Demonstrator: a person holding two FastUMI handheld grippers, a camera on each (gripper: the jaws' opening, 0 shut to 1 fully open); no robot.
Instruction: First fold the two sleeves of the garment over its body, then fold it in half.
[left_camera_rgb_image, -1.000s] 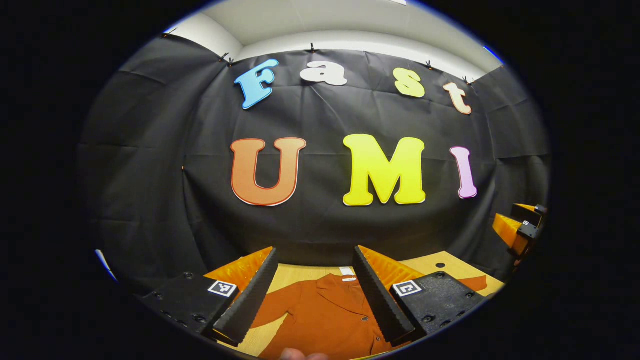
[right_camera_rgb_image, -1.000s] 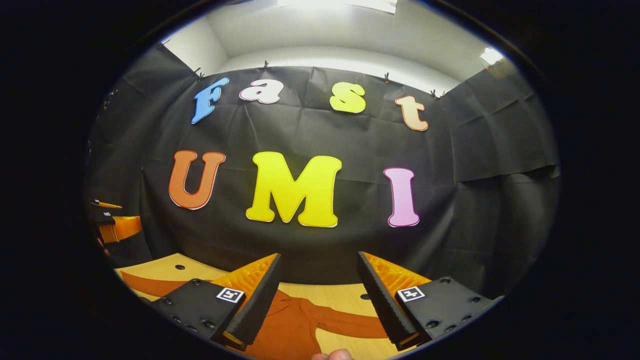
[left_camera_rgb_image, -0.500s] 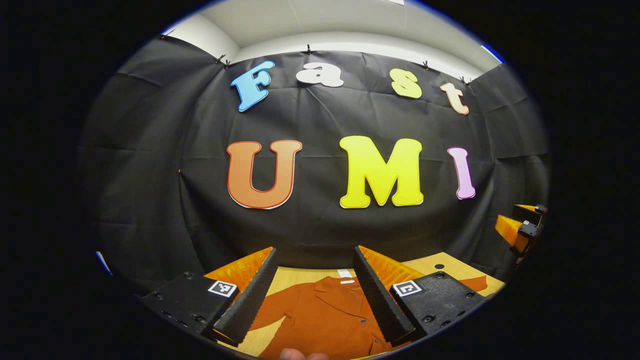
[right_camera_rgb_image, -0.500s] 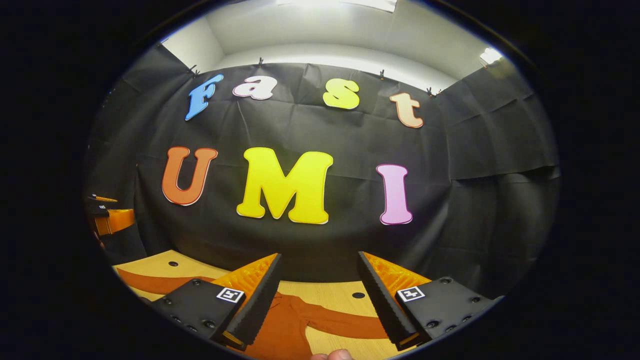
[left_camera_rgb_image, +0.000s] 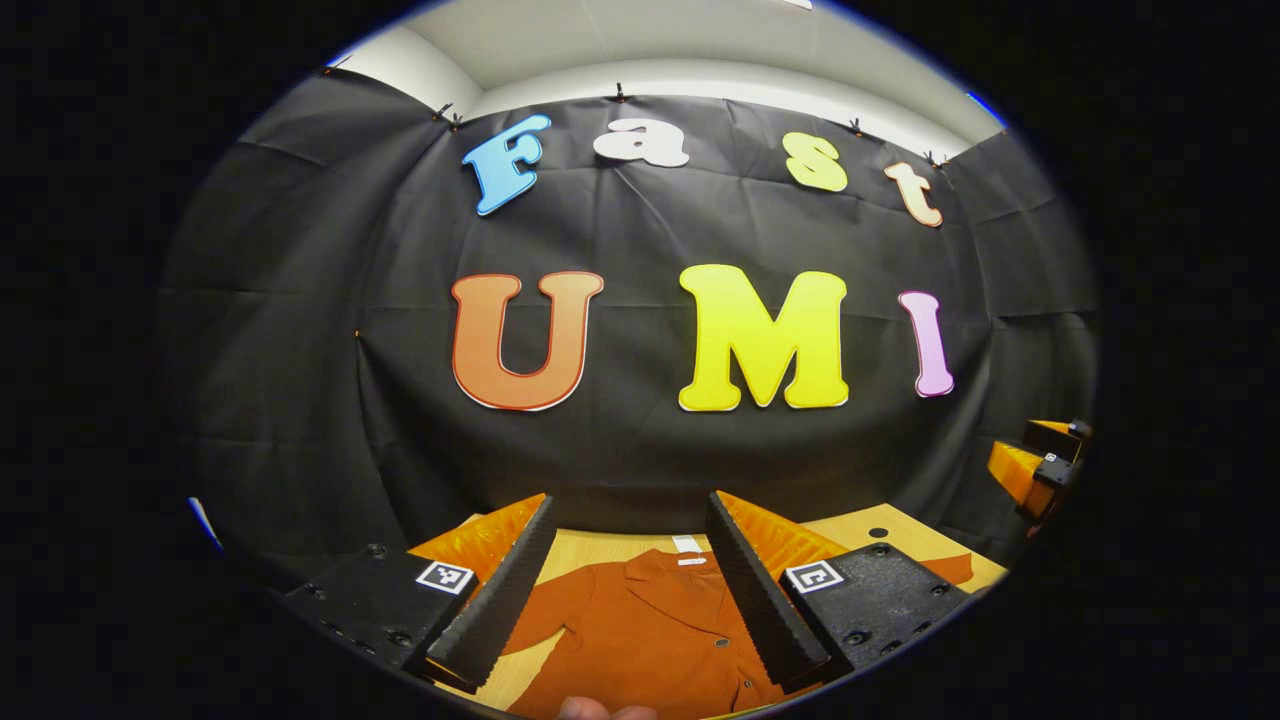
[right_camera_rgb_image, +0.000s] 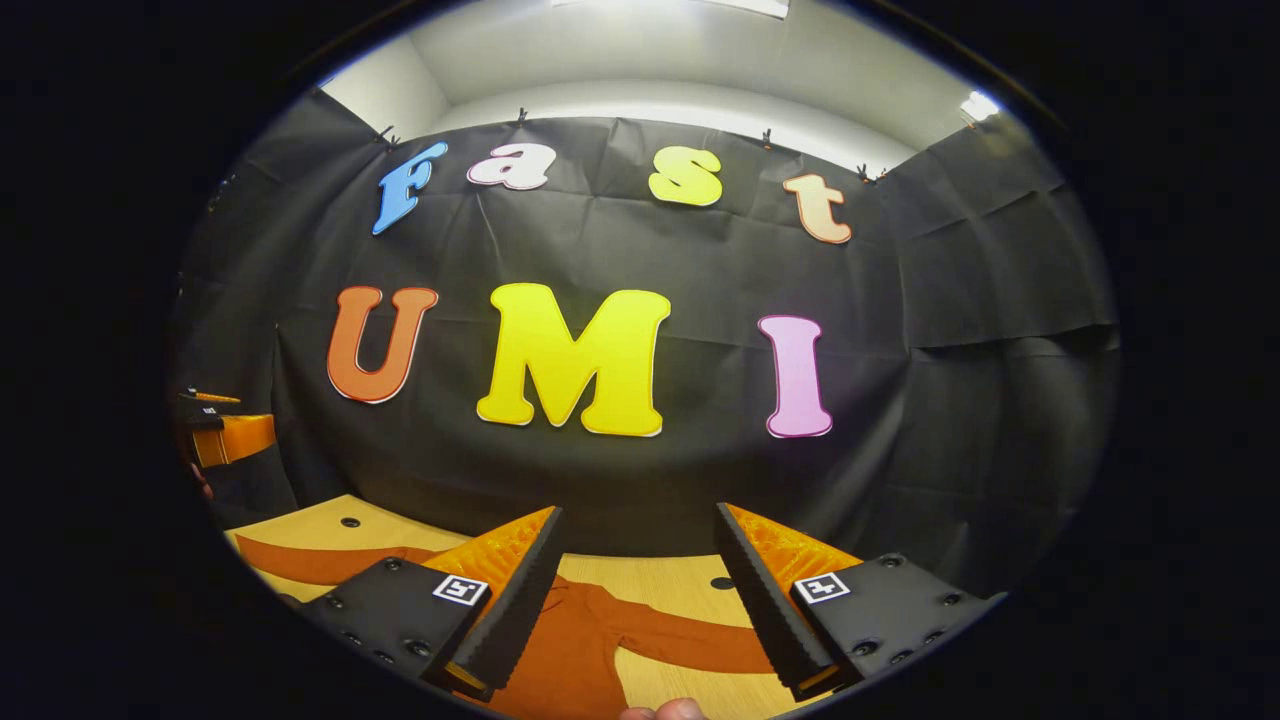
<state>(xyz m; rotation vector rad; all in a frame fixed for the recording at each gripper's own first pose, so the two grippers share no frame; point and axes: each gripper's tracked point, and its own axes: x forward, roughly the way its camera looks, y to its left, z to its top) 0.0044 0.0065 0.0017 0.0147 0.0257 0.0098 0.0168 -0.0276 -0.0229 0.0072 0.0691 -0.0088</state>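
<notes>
**Rust-orange garment lies flat, both grippers wait above it**

Rust-orange fabric is the nearest thing between the fingers of each tool. In the left gripper view, the left gripper (left_camera_rgb_image: 625, 585) is held above the garment (left_camera_rgb_image: 650, 640), its two fingers wide apart with nothing between them. The collar and two dark buttons are visible, so the garment lies face up on the wooden table (left_camera_rgb_image: 600, 548). In the right gripper view, the right gripper (right_camera_rgb_image: 640, 590) is also spread wide and holds nothing; below it one sleeve (right_camera_rgb_image: 680, 640) stretches out flat to the side.

Compared with half a second ago, very little has changed. Both cameras have tilted only slightly, and the garment has not moved. I judge that the task has not really begun: both sleeves are unfolded, and the first grasp is not yet made.

Farther away, the other tool appears at the edge of each view, orange and black (left_camera_rgb_image: 1040, 465). Behind everything hangs the black cloth wall (left_camera_rgb_image: 300, 300).

As for writing, small square black-and-white markers (left_camera_rgb_image: 445, 576) sit on the gripper bodies. A white label at the collar (left_camera_rgb_image: 688, 545) is too small to read.
</notes>
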